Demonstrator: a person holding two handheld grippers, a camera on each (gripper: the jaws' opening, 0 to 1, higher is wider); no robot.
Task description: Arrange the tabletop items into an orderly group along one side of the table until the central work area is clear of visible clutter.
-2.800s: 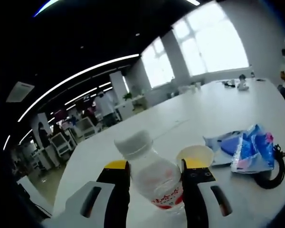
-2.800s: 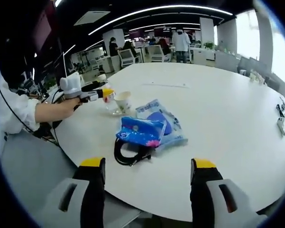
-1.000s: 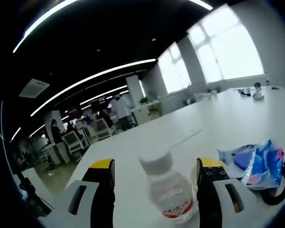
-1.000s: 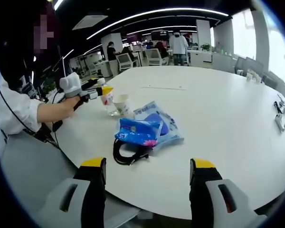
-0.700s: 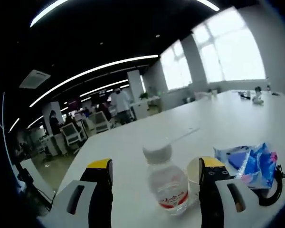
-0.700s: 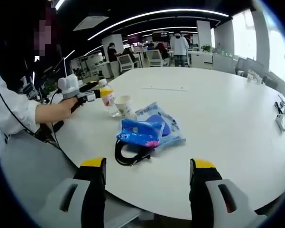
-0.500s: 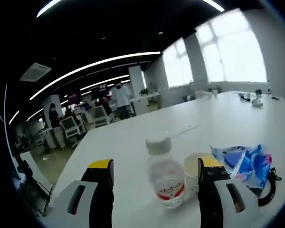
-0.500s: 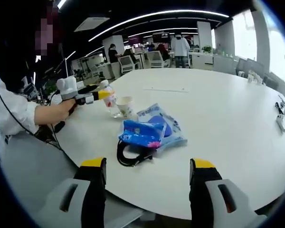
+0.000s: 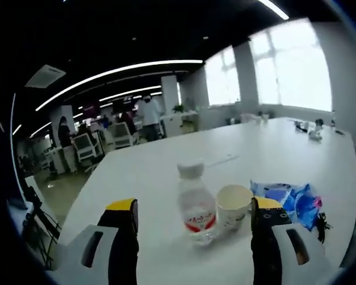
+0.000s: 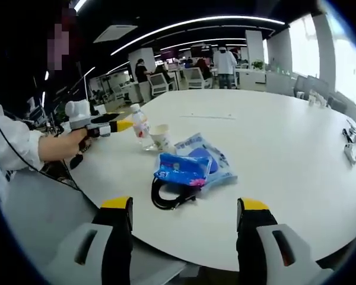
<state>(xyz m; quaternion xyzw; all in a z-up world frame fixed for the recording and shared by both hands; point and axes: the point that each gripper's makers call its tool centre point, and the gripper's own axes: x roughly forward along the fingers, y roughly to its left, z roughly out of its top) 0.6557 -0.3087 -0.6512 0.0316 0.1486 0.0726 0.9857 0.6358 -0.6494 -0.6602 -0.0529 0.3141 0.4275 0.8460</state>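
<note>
Left gripper view: the left gripper [image 9: 193, 214], jaws spread and empty, faces the bottle [image 9: 196, 203] standing beside the cup [image 9: 233, 206] near the table [image 10: 273, 136] edge. The right gripper [image 10: 184, 228] hangs open too; next, likely the packets [image 10: 193, 163].

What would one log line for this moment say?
left tool: open, behind bottle | bottle: upright beside cup | right tool: open, idle

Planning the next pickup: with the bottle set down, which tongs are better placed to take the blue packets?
Right, probably. The right tongs are open and face the blue packets and black cable directly. The left tongs face the bottle and cup, packets off to one side.
</note>
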